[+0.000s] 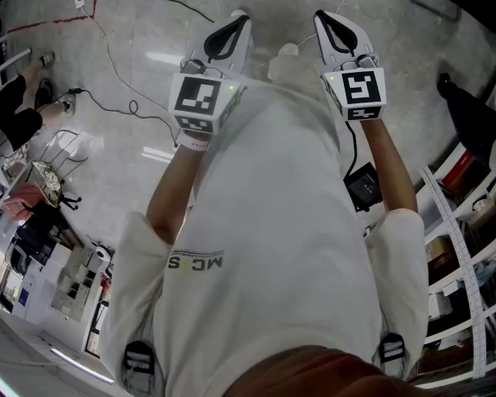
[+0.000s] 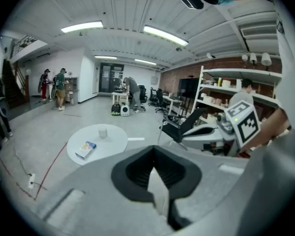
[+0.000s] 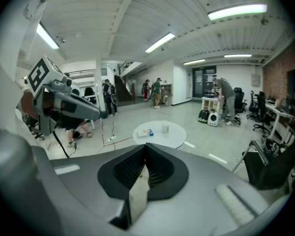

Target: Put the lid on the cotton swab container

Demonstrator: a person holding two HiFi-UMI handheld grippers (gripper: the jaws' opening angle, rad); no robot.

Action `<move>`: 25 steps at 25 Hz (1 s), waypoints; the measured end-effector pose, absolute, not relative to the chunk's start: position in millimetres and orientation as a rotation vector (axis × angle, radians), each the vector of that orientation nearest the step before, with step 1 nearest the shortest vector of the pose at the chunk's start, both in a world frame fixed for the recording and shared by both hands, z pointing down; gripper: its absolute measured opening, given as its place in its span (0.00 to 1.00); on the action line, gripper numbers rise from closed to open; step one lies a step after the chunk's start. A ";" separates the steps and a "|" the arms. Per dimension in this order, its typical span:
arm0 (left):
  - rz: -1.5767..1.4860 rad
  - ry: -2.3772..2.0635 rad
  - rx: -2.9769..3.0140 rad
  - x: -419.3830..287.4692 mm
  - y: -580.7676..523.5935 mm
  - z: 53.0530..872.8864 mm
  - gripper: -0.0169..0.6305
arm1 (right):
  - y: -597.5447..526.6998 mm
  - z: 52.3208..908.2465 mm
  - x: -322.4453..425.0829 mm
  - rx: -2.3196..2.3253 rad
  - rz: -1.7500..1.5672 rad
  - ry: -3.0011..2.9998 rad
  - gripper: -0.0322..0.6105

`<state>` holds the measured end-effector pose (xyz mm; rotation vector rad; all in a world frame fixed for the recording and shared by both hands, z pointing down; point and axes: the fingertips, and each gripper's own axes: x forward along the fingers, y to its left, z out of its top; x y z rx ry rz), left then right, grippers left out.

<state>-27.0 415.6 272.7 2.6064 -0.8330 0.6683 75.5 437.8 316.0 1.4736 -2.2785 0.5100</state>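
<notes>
Approach stage; no grasp begun. We hold the left gripper (image 2: 154, 151) and right gripper (image 3: 146, 149) raised, fingers together on nothing. The cotton swab container (image 3: 165, 128), lid not discernible, stands on a round white table (image 3: 173, 139) well ahead, near a box (image 3: 146, 132). The next move, we judge, calls for closing in, parting fingers and locating the lid.

White shirt (image 1: 264, 238): small dark print, seen inverted; "MC" and "S" legible, one character unclear. Left gripper (image 1: 238, 21) and right gripper (image 1: 325, 21) cubes: square coded markers, no characters.
</notes>
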 end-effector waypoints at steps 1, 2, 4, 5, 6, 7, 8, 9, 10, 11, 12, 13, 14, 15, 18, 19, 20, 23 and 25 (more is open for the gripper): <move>0.670 -0.822 2.608 -22.2 419.4 271.4 0.02 | 441.6 306.8 79.1 1.513 0.493 -2.276 0.05; 0.672 -0.810 2.611 -18.1 423.3 270.1 0.03 | 445.5 298.4 81.6 1.549 0.480 -2.274 0.05; 0.680 -0.782 2.623 -13.5 430.3 265.9 0.02 | 454.1 286.3 80.3 1.594 0.482 -2.279 0.05; 0.681 -0.769 2.635 -12.9 432.3 262.6 0.03 | 457.5 283.0 76.9 1.605 0.492 -2.283 0.05; 0.677 -0.756 2.650 -13.4 432.4 258.7 0.02 | 459.0 281.3 72.8 1.613 0.502 -2.284 0.05; 0.668 -0.745 2.665 -15.0 430.6 254.6 0.02 | 458.8 280.6 68.1 1.620 0.509 -2.280 0.05; 0.656 -0.737 2.676 -18.2 428.0 250.8 0.02 | 457.3 280.4 62.5 1.624 0.513 -2.273 0.05; 0.645 -0.732 2.682 -23.4 425.1 247.5 0.03 | 455.0 280.0 55.6 1.624 0.514 -2.265 0.05; 0.637 -0.727 2.685 -30.8 421.8 244.6 0.02 | 451.8 279.2 47.2 1.621 0.512 -2.259 0.05; 0.632 -0.721 2.689 -40.0 417.4 242.2 0.02 | 446.9 277.9 37.4 1.617 0.509 -2.254 0.05; 0.627 -0.714 2.696 -50.5 411.7 240.1 0.02 | 440.4 275.8 27.1 1.617 0.503 -2.252 0.05; 0.623 -0.708 2.702 -61.5 405.2 238.4 0.02 | 432.7 272.9 16.7 1.620 0.498 -2.253 0.05; 0.618 -0.705 2.705 -72.5 398.8 237.0 0.02 | 424.7 269.5 7.1 1.627 0.493 -2.258 0.05; 0.613 -0.705 2.705 -82.9 392.5 235.5 0.02 | 416.6 265.6 -1.0 1.637 0.488 -2.261 0.04; 0.593 -0.699 2.700 -114.7 371.8 230.1 0.02 | 387.7 251.4 -24.4 1.667 0.417 -2.239 0.04; 0.589 -0.696 2.699 -127.7 363.0 228.7 0.02 | 376.5 247.0 -36.6 1.661 0.389 -2.234 0.04; 0.587 -0.696 2.700 -141.2 352.7 228.4 0.02 | 364.6 244.0 -50.1 1.651 0.367 -2.234 0.04; 0.589 -0.712 2.700 -178.4 322.4 234.5 0.03 | 333.1 244.1 -85.3 1.640 0.339 -2.236 0.04; 0.576 -0.719 2.690 -197.4 311.0 238.8 0.03 | 320.3 247.0 -102.8 1.639 0.330 -2.240 0.04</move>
